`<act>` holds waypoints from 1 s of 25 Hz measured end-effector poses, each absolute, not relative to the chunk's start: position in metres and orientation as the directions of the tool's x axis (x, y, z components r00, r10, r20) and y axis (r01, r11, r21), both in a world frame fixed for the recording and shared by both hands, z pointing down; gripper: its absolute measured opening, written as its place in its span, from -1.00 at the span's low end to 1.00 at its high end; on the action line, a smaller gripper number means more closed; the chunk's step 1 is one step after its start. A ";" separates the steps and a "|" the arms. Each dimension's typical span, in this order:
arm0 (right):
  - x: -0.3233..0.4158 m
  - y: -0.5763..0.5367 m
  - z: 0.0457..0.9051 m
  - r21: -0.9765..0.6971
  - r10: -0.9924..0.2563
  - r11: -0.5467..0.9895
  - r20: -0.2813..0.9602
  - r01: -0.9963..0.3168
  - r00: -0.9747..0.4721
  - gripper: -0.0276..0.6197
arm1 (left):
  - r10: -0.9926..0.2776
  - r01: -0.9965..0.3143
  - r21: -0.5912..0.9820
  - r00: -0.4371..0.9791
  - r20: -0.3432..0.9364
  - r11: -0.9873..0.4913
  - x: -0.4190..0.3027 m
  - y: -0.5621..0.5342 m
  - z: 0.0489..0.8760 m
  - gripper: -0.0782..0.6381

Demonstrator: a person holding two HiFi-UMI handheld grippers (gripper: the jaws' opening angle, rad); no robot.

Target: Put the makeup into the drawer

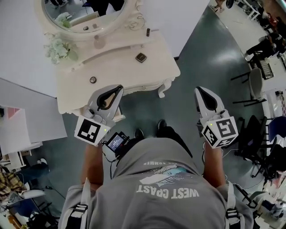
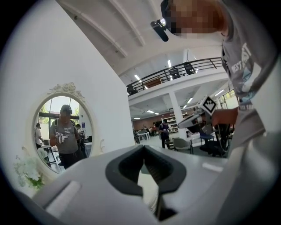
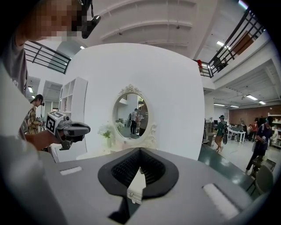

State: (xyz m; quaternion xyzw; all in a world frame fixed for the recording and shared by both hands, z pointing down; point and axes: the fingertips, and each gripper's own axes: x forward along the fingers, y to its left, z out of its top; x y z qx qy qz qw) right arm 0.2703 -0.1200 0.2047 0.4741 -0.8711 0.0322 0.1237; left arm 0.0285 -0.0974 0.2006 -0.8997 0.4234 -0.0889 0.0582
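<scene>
A white vanity table (image 1: 120, 67) with an oval mirror (image 1: 85, 11) stands ahead of me. On its top lie a dark square compact (image 1: 141, 57), a small round pot (image 1: 93, 79) and a thin dark stick (image 1: 148, 31). No drawer front shows from above. My left gripper (image 1: 120, 86) hovers at the table's front edge, shut and empty; its jaws meet at the tip (image 2: 143, 146). My right gripper (image 1: 197, 89) hangs over the floor to the table's right, shut with nothing in it (image 3: 140, 150). Each gripper view shows the other gripper off to the side.
A bunch of pale flowers (image 1: 60, 49) stands at the table's left, by the mirror. A white cabinet (image 1: 27, 120) sits to the left. Office chairs (image 1: 255, 82) and desks stand far right on the grey-green floor (image 1: 210, 49).
</scene>
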 end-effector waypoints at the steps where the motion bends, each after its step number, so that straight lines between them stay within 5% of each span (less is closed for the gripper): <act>1: 0.268 -0.130 0.206 0.060 -0.812 0.558 0.243 -0.828 -0.530 -0.91 | -0.780 -0.759 -0.181 0.615 0.116 -0.626 0.026 -0.101 0.203 -0.78; 25: 0.171 -0.477 0.290 0.018 -0.578 0.793 0.341 -0.609 -0.741 -0.91 | -0.937 -0.939 -0.164 0.259 0.235 -0.301 -0.037 -0.263 0.234 -0.78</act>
